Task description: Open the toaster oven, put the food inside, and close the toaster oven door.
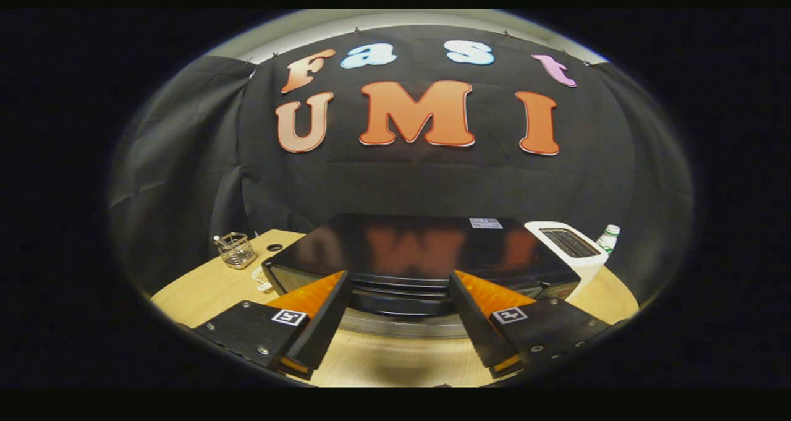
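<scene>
Gripper (400,313) with fingers spread wide, holding nothing, poised over a wooden surface (204,288); black toaster oven (426,248) just ahead of the fingers, door shut; white toaster (568,248) at its right, bottle (609,238) beyond, wire basket (235,250) at left

The toaster oven (420,248) is sitting on the bench (210,285), just ahead of the tool (398,285)'s spread fingers. A wire basket (236,250) is standing to its left, a toaster (568,245) and a bottle (609,237) to its right.
</scene>
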`<action>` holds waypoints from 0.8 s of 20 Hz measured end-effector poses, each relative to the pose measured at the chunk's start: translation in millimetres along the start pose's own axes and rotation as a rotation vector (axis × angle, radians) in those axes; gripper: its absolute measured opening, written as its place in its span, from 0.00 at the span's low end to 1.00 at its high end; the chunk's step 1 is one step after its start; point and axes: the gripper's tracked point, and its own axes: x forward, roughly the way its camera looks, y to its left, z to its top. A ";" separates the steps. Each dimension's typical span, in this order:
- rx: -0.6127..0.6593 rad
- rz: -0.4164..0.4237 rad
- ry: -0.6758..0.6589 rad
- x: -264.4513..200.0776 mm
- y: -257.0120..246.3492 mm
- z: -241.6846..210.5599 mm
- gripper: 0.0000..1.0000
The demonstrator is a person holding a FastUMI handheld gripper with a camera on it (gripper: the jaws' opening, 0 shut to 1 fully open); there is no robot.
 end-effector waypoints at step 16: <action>-0.027 0.267 0.364 -82.4 38.0 -142.6 0.80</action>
